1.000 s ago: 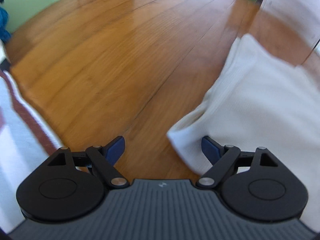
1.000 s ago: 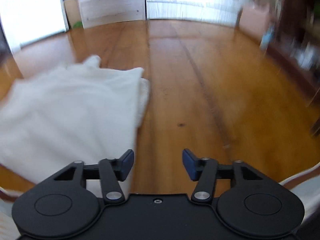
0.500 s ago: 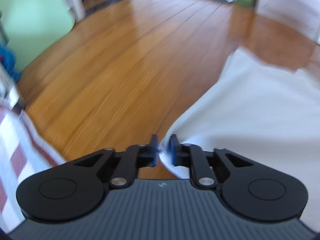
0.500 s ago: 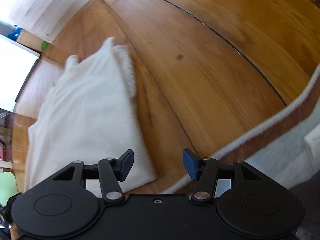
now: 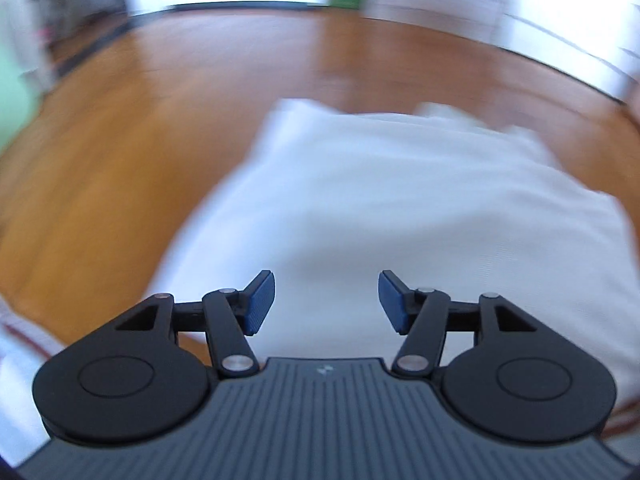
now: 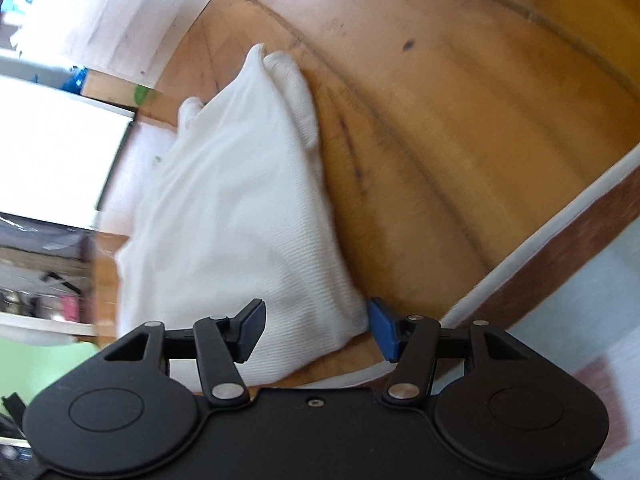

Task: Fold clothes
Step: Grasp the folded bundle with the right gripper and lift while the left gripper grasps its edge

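A white knitted garment [image 5: 400, 208] lies folded on the wooden floor, blurred in the left wrist view. My left gripper [image 5: 326, 304] hovers over its near edge; its jaws are opening and the pads hold nothing. In the right wrist view the same garment [image 6: 240, 216] stretches away to the upper left. My right gripper [image 6: 316, 330] is low at the garment's near corner, its jaws opening. That corner lies between the blue pads [image 6: 382, 326] without being pinched.
A wooden floor [image 6: 460, 100] surrounds the garment. A rug with a white and brown border [image 6: 560, 216] lies at the right in the right wrist view and shows at the lower left [image 5: 24, 340] in the left wrist view. White cupboards and walls stand far behind.
The left gripper closed on the garment's edge, then let go and swung over the cloth. The right gripper rolled, sank and came down at the garment's near corner, opening slightly.
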`<act>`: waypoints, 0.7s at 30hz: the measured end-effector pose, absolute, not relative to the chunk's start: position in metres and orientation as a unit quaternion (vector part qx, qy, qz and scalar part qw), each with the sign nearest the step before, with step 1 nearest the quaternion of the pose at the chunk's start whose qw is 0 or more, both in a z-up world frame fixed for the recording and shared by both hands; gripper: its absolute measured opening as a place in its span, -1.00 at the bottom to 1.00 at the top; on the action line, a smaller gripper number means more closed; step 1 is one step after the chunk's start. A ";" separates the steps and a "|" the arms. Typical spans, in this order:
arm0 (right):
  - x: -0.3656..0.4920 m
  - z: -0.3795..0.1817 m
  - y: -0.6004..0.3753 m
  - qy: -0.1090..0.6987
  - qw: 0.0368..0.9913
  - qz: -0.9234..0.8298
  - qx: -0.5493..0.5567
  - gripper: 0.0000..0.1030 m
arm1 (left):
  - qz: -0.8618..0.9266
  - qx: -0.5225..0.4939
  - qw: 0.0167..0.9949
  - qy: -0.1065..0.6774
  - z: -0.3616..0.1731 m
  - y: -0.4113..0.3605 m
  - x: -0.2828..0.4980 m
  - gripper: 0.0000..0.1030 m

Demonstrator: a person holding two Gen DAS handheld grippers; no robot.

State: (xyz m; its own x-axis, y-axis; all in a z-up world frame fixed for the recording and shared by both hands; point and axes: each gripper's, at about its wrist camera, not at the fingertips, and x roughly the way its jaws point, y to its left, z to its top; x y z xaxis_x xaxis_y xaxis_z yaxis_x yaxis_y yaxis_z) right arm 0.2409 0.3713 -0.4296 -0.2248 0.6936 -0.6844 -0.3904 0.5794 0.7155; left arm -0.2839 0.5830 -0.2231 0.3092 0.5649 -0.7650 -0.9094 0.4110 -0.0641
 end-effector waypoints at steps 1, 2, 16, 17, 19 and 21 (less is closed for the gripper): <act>0.237 -0.429 0.372 0.640 0.612 0.447 0.122 0.30 | 0.456 -0.249 0.784 0.340 -0.225 0.576 -0.272 0.11; 0.232 -0.427 0.373 0.635 0.614 0.451 0.127 0.36 | 0.438 -0.231 0.796 0.348 -0.225 0.573 -0.259 0.11; 0.224 -0.360 0.435 0.570 0.569 0.578 0.137 -0.69 | 0.154 0.052 0.901 0.403 -0.221 0.458 -0.111 0.49; 0.223 -0.356 0.439 0.571 0.563 0.583 0.132 -0.69 | 0.154 0.068 0.898 0.406 -0.228 0.461 -0.102 0.54; 0.221 -0.348 0.443 0.574 0.552 0.592 0.125 -0.69 | 0.163 0.068 0.899 0.401 -0.238 0.473 -0.087 0.49; 0.220 -0.345 0.446 0.566 0.550 0.604 0.112 -0.68 | 0.166 0.041 0.903 0.395 -0.240 0.483 -0.082 -0.42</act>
